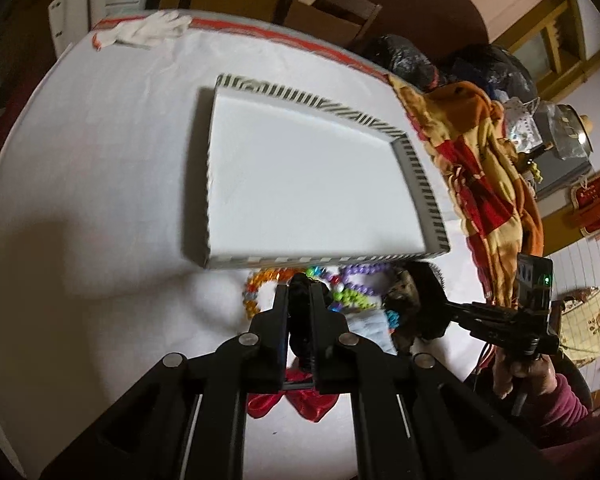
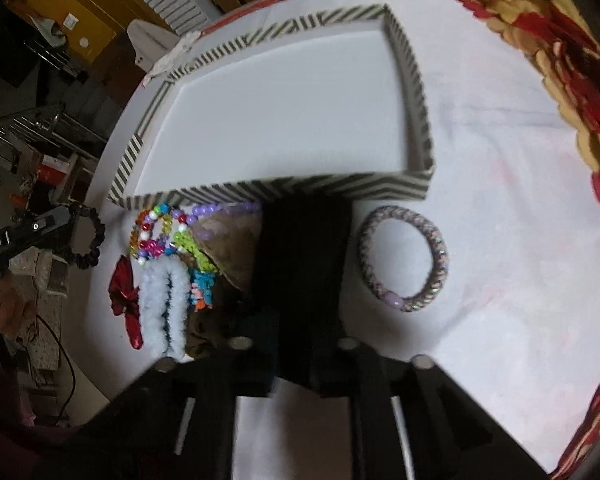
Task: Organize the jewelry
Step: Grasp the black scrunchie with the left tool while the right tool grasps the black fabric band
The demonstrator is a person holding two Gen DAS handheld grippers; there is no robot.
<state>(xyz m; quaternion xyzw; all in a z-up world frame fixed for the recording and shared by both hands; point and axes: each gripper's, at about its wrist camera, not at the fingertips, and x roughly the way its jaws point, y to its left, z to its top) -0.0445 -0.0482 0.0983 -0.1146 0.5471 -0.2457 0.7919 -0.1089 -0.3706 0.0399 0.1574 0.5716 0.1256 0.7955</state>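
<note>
The left claw (image 1: 300, 288) is pinched nearly closed on a black scrunchie (image 1: 300, 320); the striped tray (image 1: 420, 184) lies empty at twelve o'clock, so lift clear of its near wall before letting go. The right claw (image 2: 304, 248) grips a black band (image 2: 304, 236); the bead pile (image 2: 168, 236) sits at nine o'clock on the bench (image 2: 500, 240), a braided bracelet (image 2: 404, 260) at three.

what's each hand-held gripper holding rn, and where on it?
Left hand-held gripper is shut on a black ruffled fabric scrunchie, pinching one side of the loop. Right hand-held gripper: cannot tell, blurred.
</note>
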